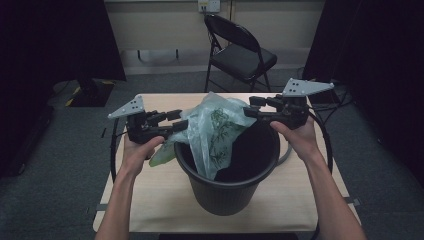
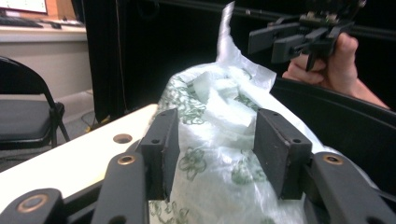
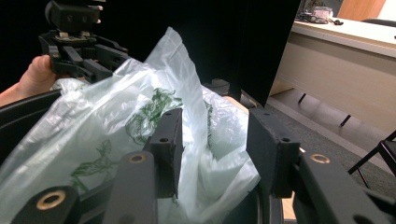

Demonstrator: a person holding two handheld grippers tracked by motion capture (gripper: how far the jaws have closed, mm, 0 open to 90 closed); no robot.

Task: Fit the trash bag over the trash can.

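Note:
A black plastic bin [image 1: 225, 187] stands in the middle of the wooden table [image 1: 150, 200]. A thin clear bag with green leaf print [image 1: 215, 125] is bunched over the bin's far-left rim and hangs partly inside. My left gripper [image 1: 181, 119] is at the bag's left side. In the left gripper view the bag [image 2: 215, 116] bulges between the jaws, which stand apart without pinching it. My right gripper [image 1: 252, 107] is at the bag's right, over the bin's far rim. In the right gripper view a fold of the bag [image 3: 116, 116] lies along one jaw, with a gap to the other.
A black folding chair [image 1: 240, 55] stands beyond the table on grey carpet. Dark curtains hang at both sides. Cables loop from both grippers along the table's left and right edges. A pale wall and counter are behind.

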